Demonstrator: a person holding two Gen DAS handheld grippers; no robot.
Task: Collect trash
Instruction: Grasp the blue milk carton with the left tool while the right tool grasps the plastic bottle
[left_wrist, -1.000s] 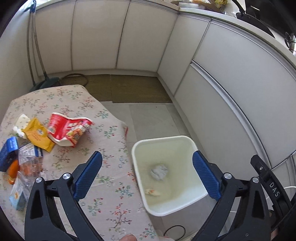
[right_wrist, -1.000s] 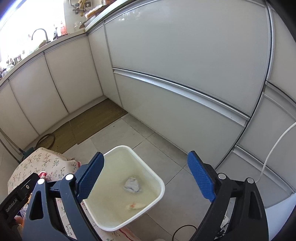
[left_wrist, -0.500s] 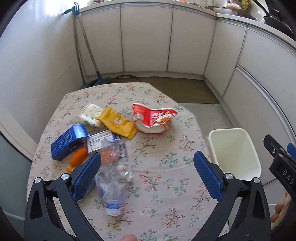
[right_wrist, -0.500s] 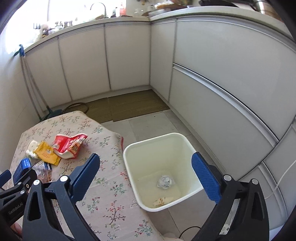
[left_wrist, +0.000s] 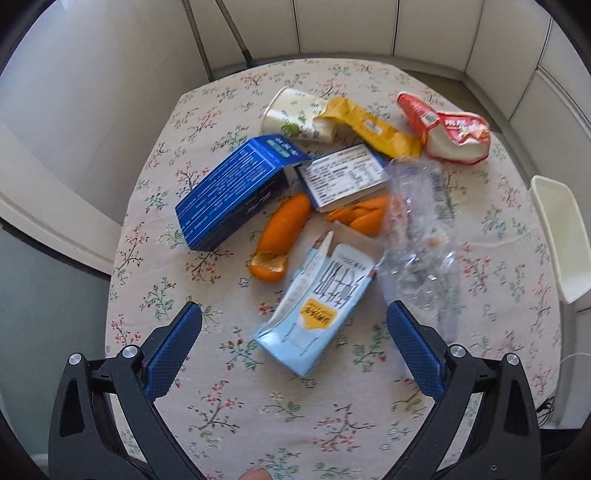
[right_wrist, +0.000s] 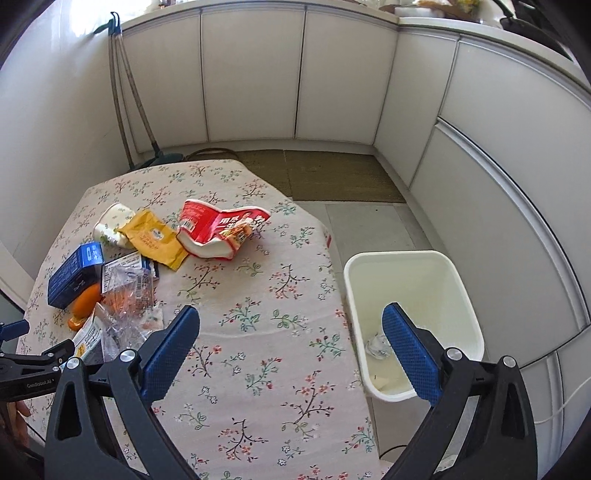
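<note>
Trash lies heaped on the floral table (left_wrist: 288, 406): a light blue carton (left_wrist: 317, 306), a clear crushed bottle (left_wrist: 421, 236), orange peel (left_wrist: 280, 236), a dark blue box (left_wrist: 232, 192), a labelled packet (left_wrist: 343, 175), a paper cup (left_wrist: 295, 116), a yellow wrapper (left_wrist: 373, 129) and a red-and-white bag (left_wrist: 447, 131). My left gripper (left_wrist: 293, 345) hangs open just above the carton. My right gripper (right_wrist: 290, 345) is open and empty over the table's right edge, beside the white bin (right_wrist: 413, 266). The bin holds a crumpled wad (right_wrist: 376, 345).
White cabinets (right_wrist: 251, 74) wrap around the room. A broom (right_wrist: 125, 99) leans in the far left corner, and a brown mat (right_wrist: 332, 173) lies on the floor beyond the table. In the right wrist view the left gripper's body (right_wrist: 33, 369) shows at the lower left.
Both grippers swung away from the bin toward the table. The left one dropped closer and tilted down over the trash pile. The right one rolled and now straddles the table edge and the bin.
</note>
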